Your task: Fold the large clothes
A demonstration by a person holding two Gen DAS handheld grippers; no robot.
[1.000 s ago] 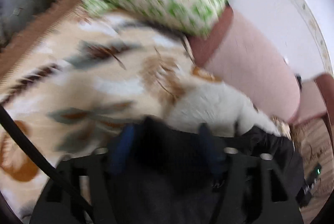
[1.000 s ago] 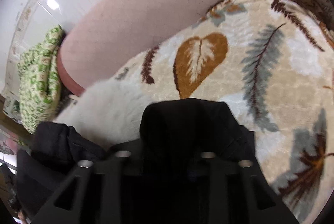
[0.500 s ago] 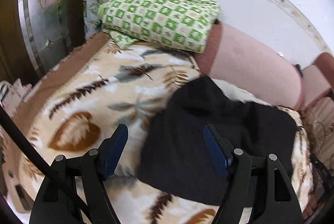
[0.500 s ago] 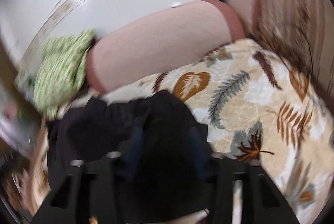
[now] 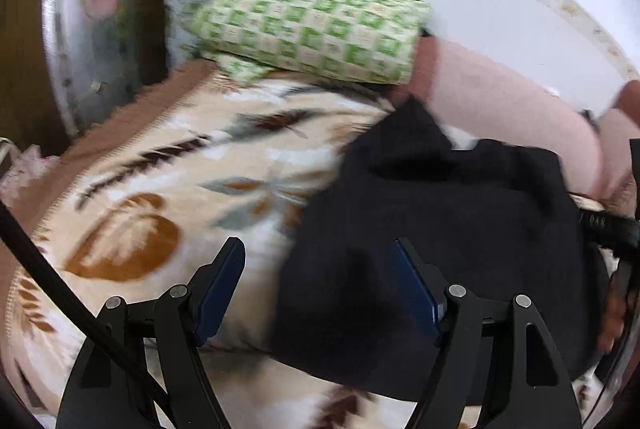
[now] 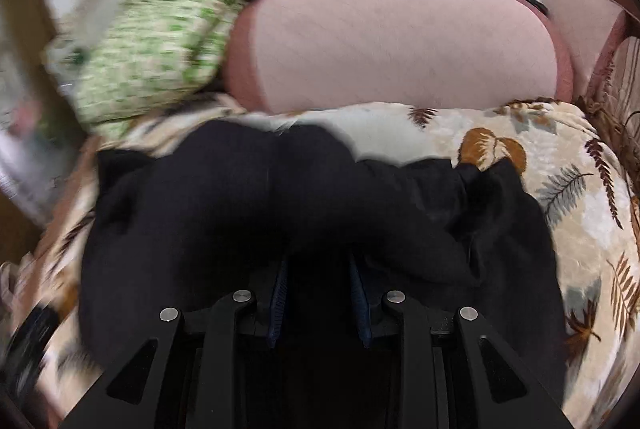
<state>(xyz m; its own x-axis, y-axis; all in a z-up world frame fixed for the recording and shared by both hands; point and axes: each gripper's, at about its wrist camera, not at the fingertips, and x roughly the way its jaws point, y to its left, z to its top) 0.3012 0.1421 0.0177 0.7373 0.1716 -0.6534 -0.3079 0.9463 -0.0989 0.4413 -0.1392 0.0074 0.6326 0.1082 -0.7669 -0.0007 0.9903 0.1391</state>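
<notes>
A large black garment [image 5: 448, 229] lies bunched on a leaf-patterned blanket [image 5: 160, 189] on a sofa. My left gripper [image 5: 320, 257] is open and empty, held above the garment's left edge. In the right wrist view the black garment [image 6: 240, 197] spreads across the blanket [image 6: 580, 197]. My right gripper [image 6: 318, 269] is shut on a fold of the garment at its near edge; the fingertips are hidden in the cloth.
A folded green-checked cloth [image 5: 312, 25] lies at the back left on the sofa. A pink bolster cushion [image 6: 400, 45] runs along the back against the white wall. A dark cable [image 5: 48, 269] crosses the left wrist view.
My left gripper has let go of the black garment, opened and pulled back. The garment now lies spread on the blanket. My right gripper has drawn back, still holding the cloth.
</notes>
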